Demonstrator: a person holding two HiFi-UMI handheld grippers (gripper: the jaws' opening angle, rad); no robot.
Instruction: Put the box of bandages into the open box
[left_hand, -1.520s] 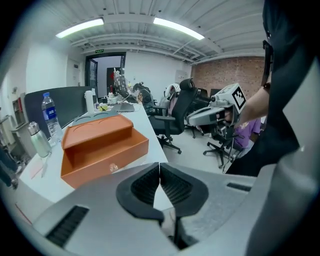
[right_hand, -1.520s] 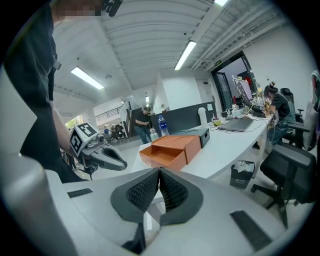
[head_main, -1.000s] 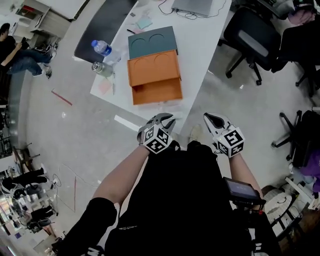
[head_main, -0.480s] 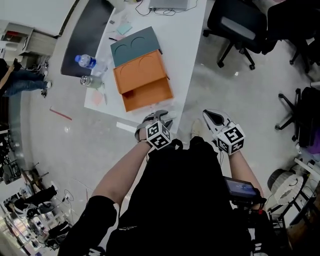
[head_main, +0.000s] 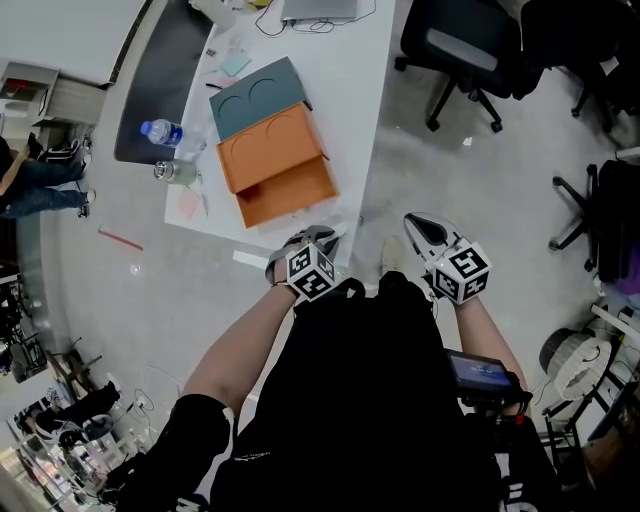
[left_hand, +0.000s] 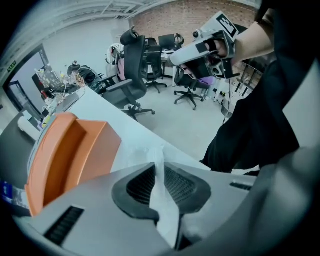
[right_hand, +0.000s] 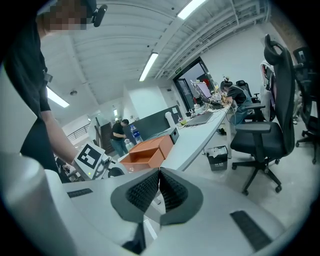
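- A water bottle stands at the left edge of the desk.
- A teal box lies flat on the desk, touching the far side of the open orange box. The orange one sits close to the desk's near edge.
- You hold your left gripper at that near edge, just in front of the orange box. Its fingers are closing, with a narrow slit between them and only white desk showing through.
- Your right gripper hangs over the floor, right of the desk's corner. Its fingers are together, gripping nothing.
- An office chair stands further right.
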